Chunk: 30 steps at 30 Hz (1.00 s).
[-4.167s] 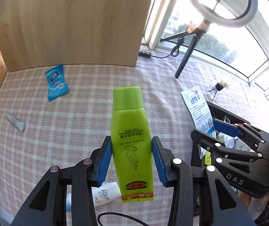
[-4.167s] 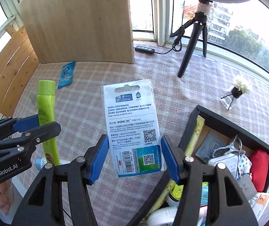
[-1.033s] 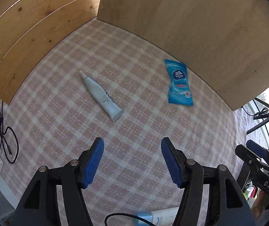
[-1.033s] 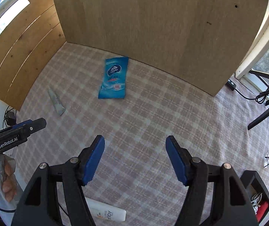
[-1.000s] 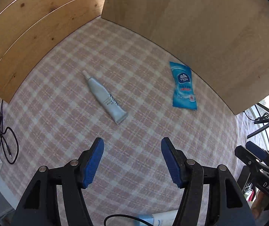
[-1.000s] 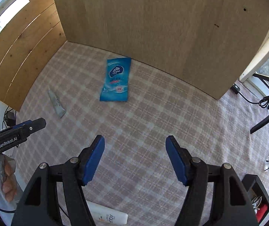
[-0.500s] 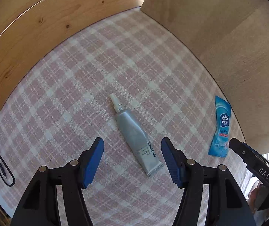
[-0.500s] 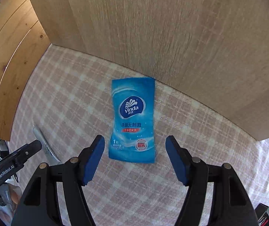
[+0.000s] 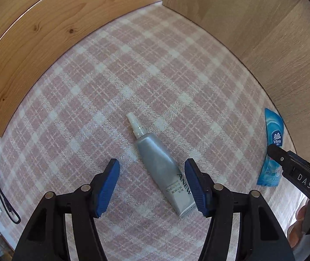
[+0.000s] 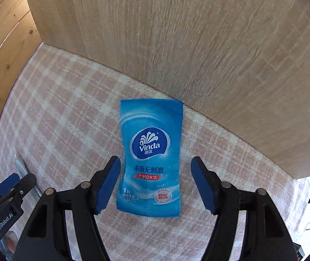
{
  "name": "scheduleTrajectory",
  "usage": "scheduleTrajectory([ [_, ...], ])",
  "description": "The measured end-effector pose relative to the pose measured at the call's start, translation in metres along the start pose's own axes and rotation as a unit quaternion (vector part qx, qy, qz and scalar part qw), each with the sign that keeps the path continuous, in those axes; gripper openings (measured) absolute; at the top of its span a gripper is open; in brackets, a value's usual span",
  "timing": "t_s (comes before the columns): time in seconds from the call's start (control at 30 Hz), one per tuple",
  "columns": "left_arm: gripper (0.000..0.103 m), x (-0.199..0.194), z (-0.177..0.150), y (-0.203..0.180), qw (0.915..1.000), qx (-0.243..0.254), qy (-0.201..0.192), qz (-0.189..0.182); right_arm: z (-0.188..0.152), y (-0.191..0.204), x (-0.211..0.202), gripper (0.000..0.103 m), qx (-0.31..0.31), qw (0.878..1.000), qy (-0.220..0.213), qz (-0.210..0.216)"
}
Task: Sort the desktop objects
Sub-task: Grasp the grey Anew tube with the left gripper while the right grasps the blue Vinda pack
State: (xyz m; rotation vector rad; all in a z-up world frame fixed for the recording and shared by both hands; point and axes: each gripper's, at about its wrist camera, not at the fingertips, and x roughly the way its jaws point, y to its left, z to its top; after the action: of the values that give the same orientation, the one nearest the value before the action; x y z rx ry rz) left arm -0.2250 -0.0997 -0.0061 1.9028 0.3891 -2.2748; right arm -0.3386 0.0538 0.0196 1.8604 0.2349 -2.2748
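I am looking down on a pink plaid cloth point(image 9: 133, 69) lying across the desk, boxed in by pale wood panels point(image 10: 198, 43). My left gripper point(image 9: 152, 184) is hanging wide open, nothing pinched, a silver tube point(image 9: 161, 165) lying slantwise between its pads. My right gripper point(image 10: 154, 184) is gaping open around a blue wipe packet point(image 10: 150, 158) lying flat by the panel.

Silver tube point(image 9: 162, 166), blue sachet point(image 10: 150, 158) — pink-checked cloth point(image 9: 133, 76)
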Motion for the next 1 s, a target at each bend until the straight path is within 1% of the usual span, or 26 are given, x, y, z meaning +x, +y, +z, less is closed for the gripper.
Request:
scheduleTrajectory([
  [0.07,0.056,0.001,-0.003,-0.007,0.9999,0.011,-0.007,0.007,0.001,0.003,0.002,0.066,-0.004,1.0,0.003,0.0],
  [0.1,0.053,0.001,-0.004,-0.011,0.9998,0.016,-0.01,0.011,0.002,0.004,0.003,0.066,-0.007,1.0,0.004,0.0],
  [0.17,0.042,0.001,-0.006,-0.017,0.9994,0.025,-0.017,0.018,0.003,0.01,0.006,0.066,-0.016,1.0,0.008,-0.003],
  [0.2,0.036,0.001,-0.007,-0.02,0.9992,0.031,-0.017,0.021,0.003,0.012,0.005,0.066,-0.019,1.0,0.003,-0.005],
  [0.27,0.032,0.001,-0.009,-0.028,0.9986,0.047,-0.018,0.018,0.002,0.015,0.005,0.066,-0.026,1.0,0.007,0.003],
  [0.3,0.029,0.002,-0.01,-0.032,0.9981,0.055,-0.02,0.02,0.001,0.016,0.005,0.064,-0.029,1.0,0.006,0.002],
  [0.33,0.028,0.002,-0.012,-0.034,0.9978,0.06,-0.021,0.019,0.0,0.017,0.004,0.06,-0.032,0.999,0.005,0.004],
  [0.37,0.027,0.002,-0.014,-0.036,0.9975,0.064,-0.023,0.02,-0.002,0.017,0.003,0.057,-0.035,0.999,0.004,0.006],
  [0.4,0.027,0.002,-0.016,-0.037,0.9973,0.067,-0.024,0.018,-0.004,0.017,0.001,0.051,-0.039,0.999,0.004,0.006],
  [0.47,0.026,0.002,-0.021,-0.038,0.997,0.072,-0.024,0.011,-0.008,0.016,-0.001,0.048,-0.046,0.999,0.006,0.01],
  [0.53,0.025,0.001,-0.027,-0.038,0.9969,0.075,-0.022,0.004,-0.013,0.013,-0.003,0.043,-0.046,0.999,0.008,0.015],
  [0.7,0.025,-0.001,-0.052,-0.035,0.996,0.087,-0.021,-0.007,-0.036,0.001,-0.01,0.037,-0.042,0.998,0.015,0.036],
  [0.8,0.025,-0.002,-0.071,-0.032,0.9956,0.09,-0.017,-0.016,-0.059,-0.005,-0.017,0.034,-0.043,0.998,0.017,0.043],
  [1.0,0.024,-0.005,-0.112,-0.023,0.9956,0.089,-0.009,-0.029,-0.108,-0.024,-0.03,0.028,-0.02,0.998,0.025,0.063],
])
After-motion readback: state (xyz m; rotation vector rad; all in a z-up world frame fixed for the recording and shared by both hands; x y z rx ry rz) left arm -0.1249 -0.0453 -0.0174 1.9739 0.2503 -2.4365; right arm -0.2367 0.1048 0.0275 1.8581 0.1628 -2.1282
